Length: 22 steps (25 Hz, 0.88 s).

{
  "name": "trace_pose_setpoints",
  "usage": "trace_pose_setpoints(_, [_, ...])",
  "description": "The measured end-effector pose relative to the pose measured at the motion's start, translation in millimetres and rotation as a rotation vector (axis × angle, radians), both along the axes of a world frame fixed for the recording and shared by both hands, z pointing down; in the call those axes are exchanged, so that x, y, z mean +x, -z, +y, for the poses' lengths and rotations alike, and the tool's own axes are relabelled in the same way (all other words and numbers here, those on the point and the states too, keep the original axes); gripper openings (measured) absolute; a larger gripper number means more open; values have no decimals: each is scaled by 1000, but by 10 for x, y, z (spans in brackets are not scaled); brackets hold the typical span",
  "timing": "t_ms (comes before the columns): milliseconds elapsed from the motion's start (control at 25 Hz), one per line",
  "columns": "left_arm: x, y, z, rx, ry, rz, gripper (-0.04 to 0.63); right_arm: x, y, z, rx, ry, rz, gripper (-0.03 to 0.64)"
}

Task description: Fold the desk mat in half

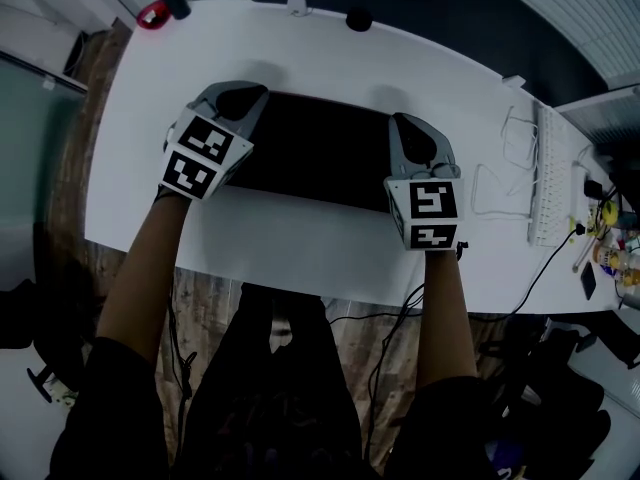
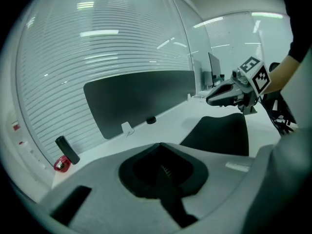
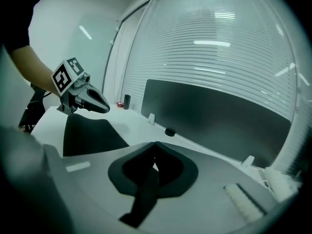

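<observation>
Desk mat (image 1: 310, 153) gripped at both ends on the white table (image 1: 300, 243).
The left gripper (image 1: 240, 96) and the right gripper (image 1: 410, 128) were each clenched on a black fold of the mat, one at its left end, the other at its right. Both held ends were raised off the table, while the mat's middle was seen lying flat, set back from the table's front edge.

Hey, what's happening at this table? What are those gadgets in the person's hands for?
A person is working on a dark desk mat lying on a white table, with a hand-held gripper in each hand. The left gripper and the right gripper each have their jaws shut on the mat, one at each end. The gripped parts look raised off the table. The mat is not yet folded over.
</observation>
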<state>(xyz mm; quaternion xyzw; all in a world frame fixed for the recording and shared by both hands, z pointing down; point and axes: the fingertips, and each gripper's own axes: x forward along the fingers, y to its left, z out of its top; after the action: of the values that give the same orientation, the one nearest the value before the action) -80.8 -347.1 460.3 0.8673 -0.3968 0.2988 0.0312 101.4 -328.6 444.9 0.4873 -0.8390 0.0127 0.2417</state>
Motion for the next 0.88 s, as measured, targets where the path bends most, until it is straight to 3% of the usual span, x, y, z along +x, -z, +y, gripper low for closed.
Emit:
trace_pose_setpoints(440, [-27, 460, 365, 87, 107, 127, -5, 82, 331, 458, 42, -78, -114, 8])
trace_pose_setpoints(880, [-39, 886, 824, 153, 157, 192, -5, 84, 792, 902, 96, -130, -186, 8])
